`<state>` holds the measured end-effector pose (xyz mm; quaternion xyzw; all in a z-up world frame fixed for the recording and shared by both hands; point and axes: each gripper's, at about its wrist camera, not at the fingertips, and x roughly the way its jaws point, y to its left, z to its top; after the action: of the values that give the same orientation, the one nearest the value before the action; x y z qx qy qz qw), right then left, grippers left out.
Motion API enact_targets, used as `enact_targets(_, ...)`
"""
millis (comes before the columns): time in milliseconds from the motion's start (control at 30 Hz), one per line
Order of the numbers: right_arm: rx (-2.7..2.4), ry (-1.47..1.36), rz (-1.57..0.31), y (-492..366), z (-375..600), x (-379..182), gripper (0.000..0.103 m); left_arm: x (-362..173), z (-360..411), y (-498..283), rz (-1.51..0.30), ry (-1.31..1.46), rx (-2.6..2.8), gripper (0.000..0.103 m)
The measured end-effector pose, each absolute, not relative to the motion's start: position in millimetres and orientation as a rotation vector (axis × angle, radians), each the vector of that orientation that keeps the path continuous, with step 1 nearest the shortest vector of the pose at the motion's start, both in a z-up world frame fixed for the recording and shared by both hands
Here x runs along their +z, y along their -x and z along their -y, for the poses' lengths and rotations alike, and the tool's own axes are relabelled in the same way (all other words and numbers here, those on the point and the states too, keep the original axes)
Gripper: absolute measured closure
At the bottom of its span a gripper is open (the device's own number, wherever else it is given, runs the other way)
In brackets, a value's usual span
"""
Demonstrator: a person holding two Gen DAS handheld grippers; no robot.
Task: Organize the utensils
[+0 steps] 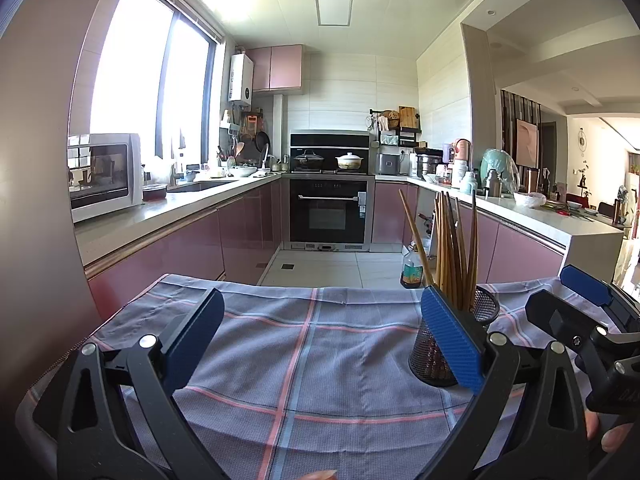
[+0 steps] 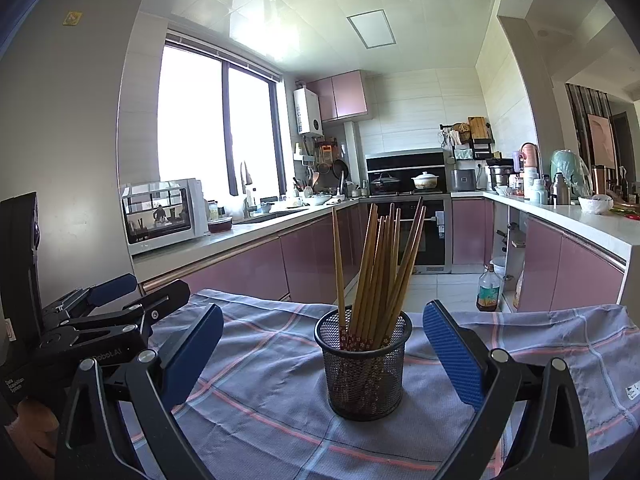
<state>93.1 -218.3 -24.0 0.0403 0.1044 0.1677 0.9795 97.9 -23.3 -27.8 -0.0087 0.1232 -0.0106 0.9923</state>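
A black mesh holder point(image 2: 365, 364) stands upright on the checked cloth point(image 2: 260, 400), filled with several wooden chopsticks point(image 2: 380, 264). My right gripper point(image 2: 320, 356) is open and empty, its blue pads either side of the holder and a little nearer than it. In the left wrist view the holder point(image 1: 444, 348) stands at the right, partly behind my right pad, with the chopsticks point(image 1: 452, 248) sticking up. My left gripper point(image 1: 324, 340) is open and empty over bare cloth point(image 1: 304, 360), to the left of the holder. Each gripper shows in the other's view: right point(image 1: 584, 308), left point(image 2: 100, 312).
The cloth-covered table ends at its far edge, with tiled floor beyond. A sauce bottle point(image 2: 489, 288) stands on the floor by the right cabinets. Pink cabinets, a microwave point(image 2: 164, 216) on the left counter and an oven point(image 1: 328, 216) lie further back.
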Motion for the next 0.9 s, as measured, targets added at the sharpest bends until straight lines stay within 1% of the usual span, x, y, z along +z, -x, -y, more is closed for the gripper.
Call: enact_targets(900, 0.333, -0.082, -0.205, -93.0, 218.6, -21.5, 0.006, -28.1, 23.3, -97.5, -0.247, 0.017, -0.019, 0.006)
